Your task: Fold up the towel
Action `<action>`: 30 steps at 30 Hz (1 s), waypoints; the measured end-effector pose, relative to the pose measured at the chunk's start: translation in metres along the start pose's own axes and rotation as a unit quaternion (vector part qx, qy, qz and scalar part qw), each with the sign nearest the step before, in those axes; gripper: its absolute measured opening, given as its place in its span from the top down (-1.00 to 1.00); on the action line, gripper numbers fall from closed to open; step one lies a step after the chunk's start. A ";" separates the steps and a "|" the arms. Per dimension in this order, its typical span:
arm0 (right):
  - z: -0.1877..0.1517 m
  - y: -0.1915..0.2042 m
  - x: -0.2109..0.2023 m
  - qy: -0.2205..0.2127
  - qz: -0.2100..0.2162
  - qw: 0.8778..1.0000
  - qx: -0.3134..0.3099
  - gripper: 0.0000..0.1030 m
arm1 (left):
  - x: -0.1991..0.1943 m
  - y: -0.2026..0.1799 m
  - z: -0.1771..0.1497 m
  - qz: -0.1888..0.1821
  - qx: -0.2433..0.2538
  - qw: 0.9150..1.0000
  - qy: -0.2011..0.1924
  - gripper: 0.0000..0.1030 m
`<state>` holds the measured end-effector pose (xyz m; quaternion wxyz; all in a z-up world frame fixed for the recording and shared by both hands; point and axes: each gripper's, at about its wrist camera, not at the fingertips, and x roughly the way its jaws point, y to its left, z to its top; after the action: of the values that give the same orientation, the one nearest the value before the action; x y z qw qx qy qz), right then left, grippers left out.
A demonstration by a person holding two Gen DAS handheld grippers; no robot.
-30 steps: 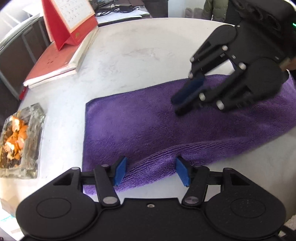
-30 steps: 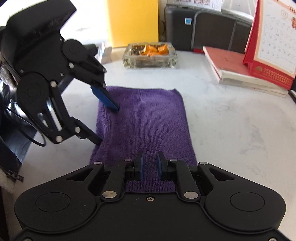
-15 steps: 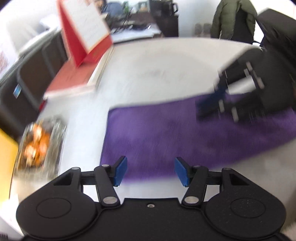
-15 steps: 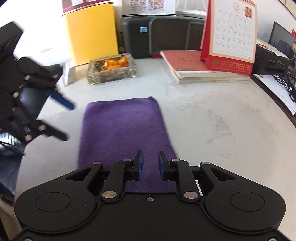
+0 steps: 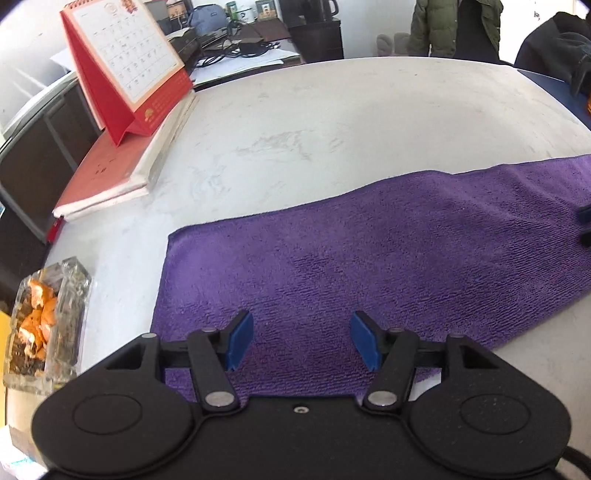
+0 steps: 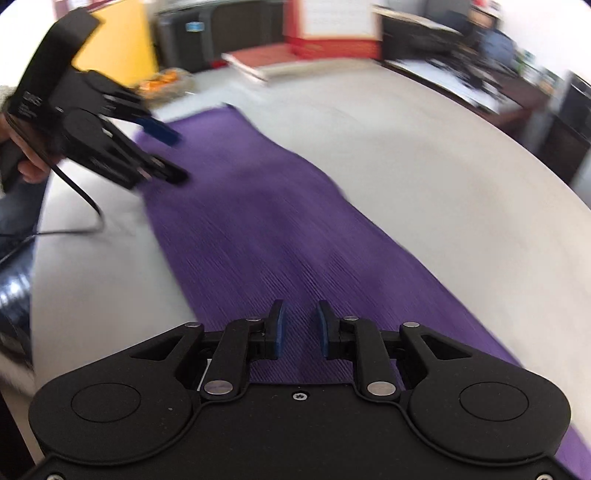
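A purple towel (image 5: 369, 258) lies flat as a long strip on the round white table (image 5: 332, 122). My left gripper (image 5: 301, 338) hovers open over the towel's left end, its blue pads (image 5: 240, 339) wide apart with nothing between them. In the blurred right wrist view the towel (image 6: 277, 229) runs away from my right gripper (image 6: 299, 325), which is over its near end. The right jaws are opening, a narrow gap shows between the pads (image 6: 277, 325), and only towel surface shows beneath. The left gripper (image 6: 173, 155) shows at the towel's far end. Only a tip of the right gripper (image 5: 584, 221) shows at the left view's edge.
A red desk calendar (image 5: 125, 66) stands on a red book (image 5: 107, 173) at the table's back left. A glass dish of orange peel (image 5: 44, 325) sits near the left edge. A person in a green jacket (image 5: 454, 26) stands beyond the table. A black cable (image 6: 74, 206) trails from the left gripper.
My right gripper swung from the towel's middle toward its right end, nearly leaving the left view, and its jaws widened. The left gripper shifted slightly and stayed open.
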<state>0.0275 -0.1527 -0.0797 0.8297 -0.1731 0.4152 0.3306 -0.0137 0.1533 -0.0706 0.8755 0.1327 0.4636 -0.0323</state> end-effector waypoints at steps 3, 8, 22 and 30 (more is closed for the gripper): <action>-0.048 -0.039 -0.031 0.003 -0.050 0.996 0.075 0.49 | -0.002 0.003 -0.002 0.010 -0.013 1.000 0.005 -0.13; -0.086 -0.080 -0.064 0.012 -0.125 0.977 0.174 0.47 | -0.019 0.012 -0.010 0.048 -0.058 0.997 0.026 -0.09; 0.086 -0.013 0.004 -0.077 0.081 0.994 -0.018 0.31 | -0.032 0.084 -0.045 0.041 -0.341 0.939 0.025 -0.08; 0.189 0.066 0.056 -0.096 0.166 0.967 -0.166 0.26 | -0.015 0.106 -0.052 0.041 -0.379 0.924 0.014 -0.01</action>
<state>0.1143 0.0237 -0.0127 0.7592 -0.2043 0.2957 0.5427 -0.0454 0.2679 -0.0645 0.8543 -0.1896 0.4477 0.1838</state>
